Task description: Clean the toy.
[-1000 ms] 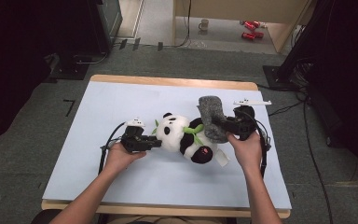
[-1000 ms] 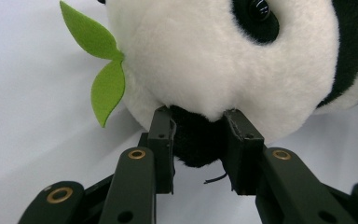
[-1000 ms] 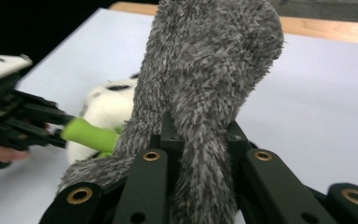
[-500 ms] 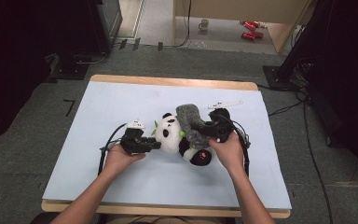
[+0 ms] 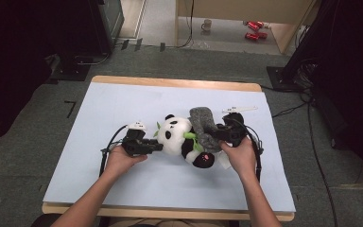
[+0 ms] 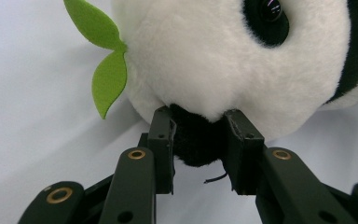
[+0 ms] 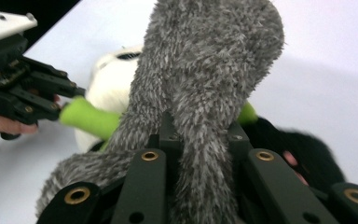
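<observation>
1. My left gripper point(image 5: 155, 146) sits near the table's point(image 5: 123, 189) middle, its jaws pinched on the black ear point(image 6: 196, 142) of the panda plush point(image 5: 179, 137).
2. Just right, my right gripper point(image 5: 217, 135) clamps narrow on the grey furry cloth point(image 7: 205, 93).
3. That cloth drapes over the panda's body, beside its green bamboo stick point(image 7: 91, 119).
4. A white strip point(image 5: 238, 109) lies farther off.

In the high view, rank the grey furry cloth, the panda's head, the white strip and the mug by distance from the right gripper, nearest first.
1. Grey furry cloth, clamped in the right gripper.
2. White strip, on the table just beyond.
3. Panda's head, toward the left gripper.
4. Mug, on the far floor.
</observation>
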A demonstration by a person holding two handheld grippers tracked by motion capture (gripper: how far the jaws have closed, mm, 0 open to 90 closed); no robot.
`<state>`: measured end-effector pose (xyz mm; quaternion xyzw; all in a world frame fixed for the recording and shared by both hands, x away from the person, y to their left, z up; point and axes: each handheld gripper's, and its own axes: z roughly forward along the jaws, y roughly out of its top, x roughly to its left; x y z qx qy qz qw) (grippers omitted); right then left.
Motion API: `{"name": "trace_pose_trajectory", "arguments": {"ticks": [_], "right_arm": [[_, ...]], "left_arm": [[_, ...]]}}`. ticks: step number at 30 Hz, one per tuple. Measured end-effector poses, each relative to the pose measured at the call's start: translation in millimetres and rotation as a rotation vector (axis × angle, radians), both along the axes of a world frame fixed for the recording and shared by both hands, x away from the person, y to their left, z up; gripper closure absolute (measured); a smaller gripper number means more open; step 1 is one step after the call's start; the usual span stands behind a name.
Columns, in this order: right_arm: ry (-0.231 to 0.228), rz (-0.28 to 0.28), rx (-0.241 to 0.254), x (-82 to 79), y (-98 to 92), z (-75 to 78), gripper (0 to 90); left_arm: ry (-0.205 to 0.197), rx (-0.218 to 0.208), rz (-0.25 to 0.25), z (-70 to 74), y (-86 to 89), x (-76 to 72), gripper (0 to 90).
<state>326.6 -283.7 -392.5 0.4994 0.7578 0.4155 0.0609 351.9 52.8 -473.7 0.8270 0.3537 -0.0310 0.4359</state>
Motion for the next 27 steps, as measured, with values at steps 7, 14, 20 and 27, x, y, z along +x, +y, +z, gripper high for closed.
{"name": "trace_pose_trajectory", "arguments": {"ticks": [7,14,20,27], "right_arm": [[-0.004,-0.03,-0.031,-16.4,-8.0,-4.1,77.1],[0.033,-0.078,-0.062,-36.7,-29.9,-12.8,77.4],[0.047,-0.102,0.001,-26.9,-36.1,-30.6,78.0],[0.015,-0.086,0.016,-15.6,-28.3,-33.0,78.1]], "left_arm": [[0.01,0.007,0.0,2.0,-2.7,6.9,67.9],[0.016,0.001,-0.001,4.7,-3.8,11.6,68.2],[0.006,0.014,0.002,9.9,0.4,15.5,68.7],[-0.007,0.033,0.023,11.2,7.2,16.4,70.1]]}}
